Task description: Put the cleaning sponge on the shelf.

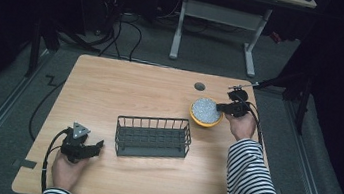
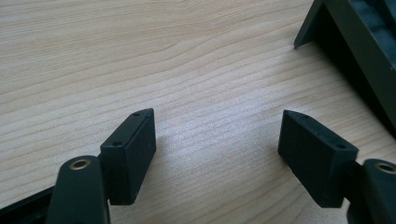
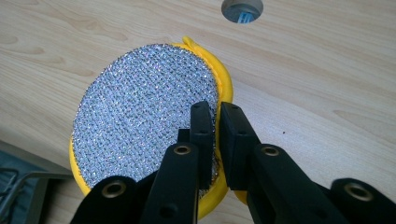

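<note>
Scouring pad (image 3: 140, 126), round, yellow-rimmed with a silver glittery face, is clamped at its edge by the right tool (image 3: 218, 112), jaws nearly together on the rim, over the far right part of the table (image 1: 111, 84), just near a round cable hole (image 3: 242, 9). Left tool (image 2: 217, 133) sits low over bare wood at the near left, jaws wide apart with nothing between them, just beside the dark wire basket (image 1: 152, 136) that stands mid-table between the two hands.
</note>
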